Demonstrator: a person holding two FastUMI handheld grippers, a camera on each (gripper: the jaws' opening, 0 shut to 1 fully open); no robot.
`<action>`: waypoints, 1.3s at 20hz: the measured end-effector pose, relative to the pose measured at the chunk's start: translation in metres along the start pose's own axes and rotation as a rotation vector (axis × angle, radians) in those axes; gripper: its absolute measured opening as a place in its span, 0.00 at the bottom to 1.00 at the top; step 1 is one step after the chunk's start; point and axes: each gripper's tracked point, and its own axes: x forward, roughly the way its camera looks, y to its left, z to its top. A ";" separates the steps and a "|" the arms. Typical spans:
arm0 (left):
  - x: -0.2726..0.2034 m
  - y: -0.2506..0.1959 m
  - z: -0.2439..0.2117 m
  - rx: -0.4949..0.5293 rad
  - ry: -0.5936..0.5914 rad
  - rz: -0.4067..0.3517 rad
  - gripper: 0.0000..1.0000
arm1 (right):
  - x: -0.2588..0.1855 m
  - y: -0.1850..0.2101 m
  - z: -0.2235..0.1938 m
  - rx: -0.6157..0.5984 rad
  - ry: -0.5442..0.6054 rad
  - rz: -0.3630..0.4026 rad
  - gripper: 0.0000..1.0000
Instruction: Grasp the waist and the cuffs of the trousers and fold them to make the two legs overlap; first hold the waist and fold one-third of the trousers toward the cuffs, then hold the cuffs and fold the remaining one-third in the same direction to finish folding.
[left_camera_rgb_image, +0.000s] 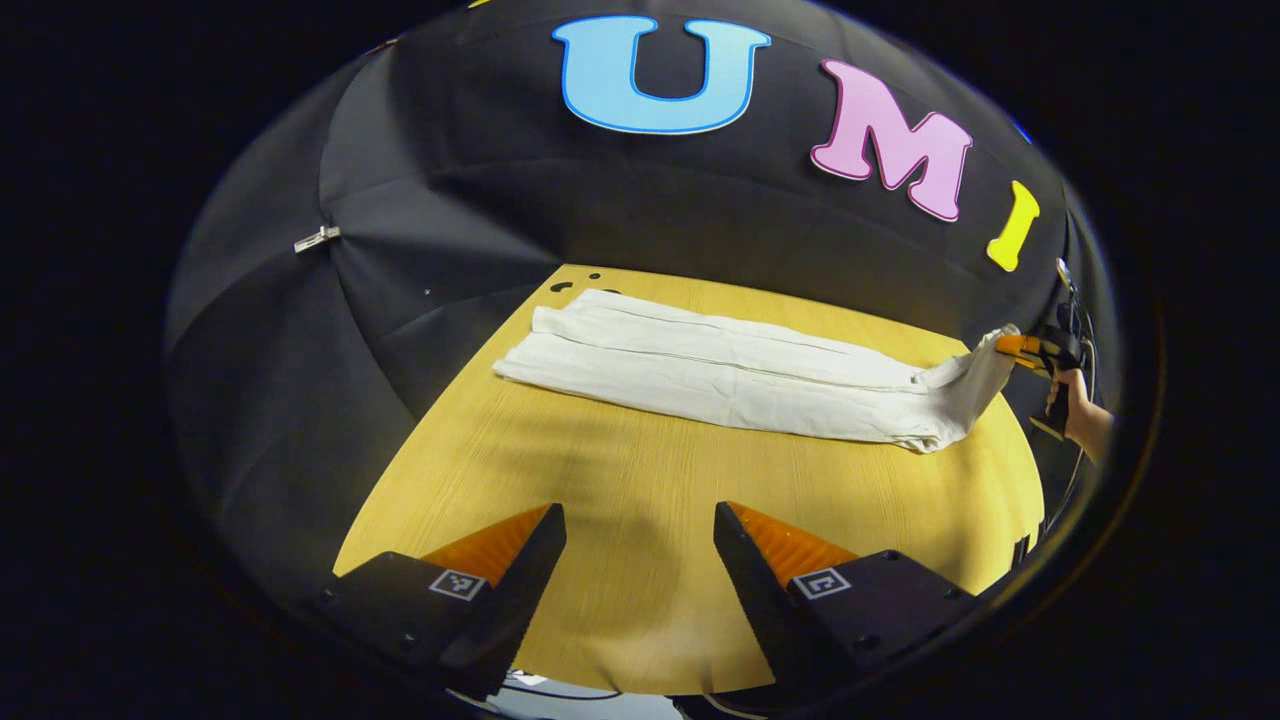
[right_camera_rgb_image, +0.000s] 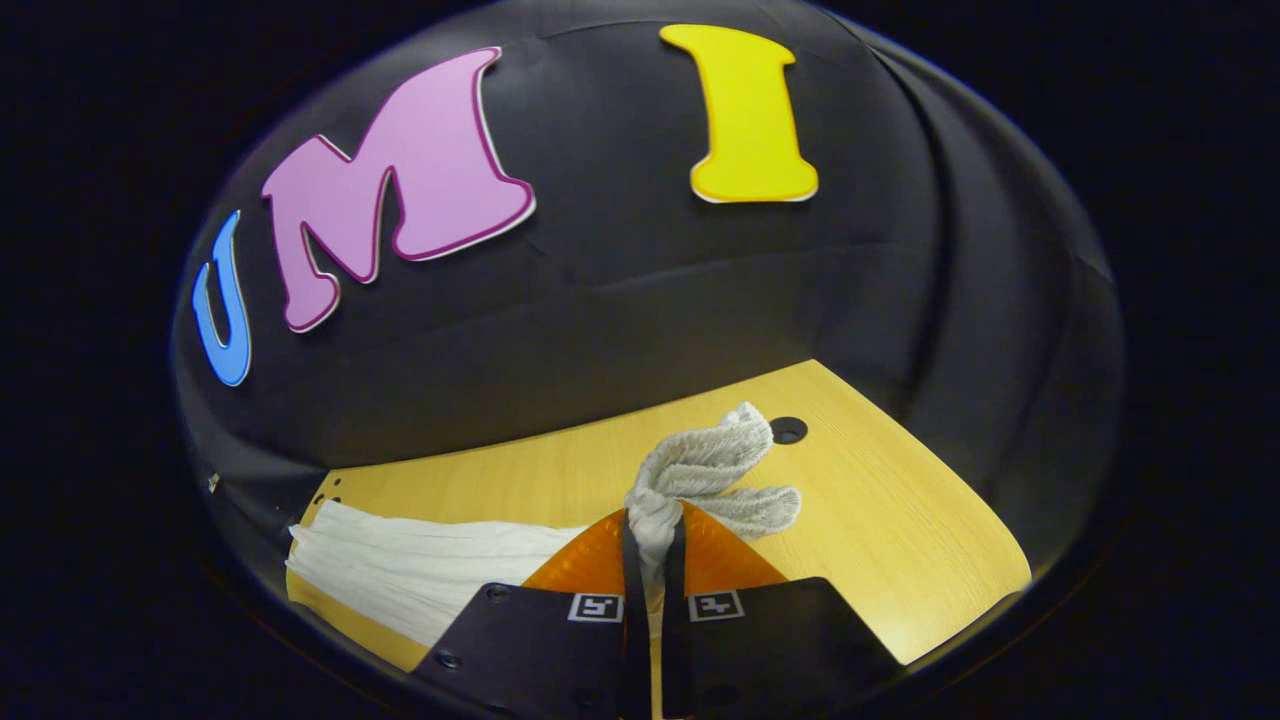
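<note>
Left gripper view, foreground: the left gripper (left_camera_rgb_image: 640, 560) hovers over the bare front of the bench (left_camera_rgb_image: 640, 500), its fingers spread well apart with nothing between them. The bench is a pale, yellow-toned wood-grain surface with a rounded front edge and small dark holes (left_camera_rgb_image: 575, 283) at its far left corner. Mid-distance: the white trousers (left_camera_rgb_image: 720, 375) lie flat and lengthwise across the bench, legs overlapped, one end raised off the surface at the right. There the right gripper (left_camera_rgb_image: 1015, 345), held by a hand (left_camera_rgb_image: 1080, 410), pinches that lifted end. Right gripper view: the right gripper (right_camera_rgb_image: 652, 545) is clamped on bunched ribbed fabric of the trousers (right_camera_rgb_image: 700, 470), beside a round hole (right_camera_rgb_image: 788, 430). Background: the black cloth wall (left_camera_rgb_image: 450, 200), creased, bearing a small pale clip (left_camera_rgb_image: 317, 238).
</note>
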 end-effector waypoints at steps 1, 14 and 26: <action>0.000 0.002 0.000 -0.001 -0.001 -0.005 0.95 | -0.002 0.009 0.003 -0.011 -0.006 0.013 0.09; 0.010 0.039 -0.004 -0.157 -0.041 0.017 0.96 | 0.007 0.181 -0.050 0.058 0.051 0.285 0.08; 0.074 0.047 0.085 -0.320 -0.249 -0.014 1.00 | 0.004 0.238 -0.167 0.138 0.313 0.330 0.57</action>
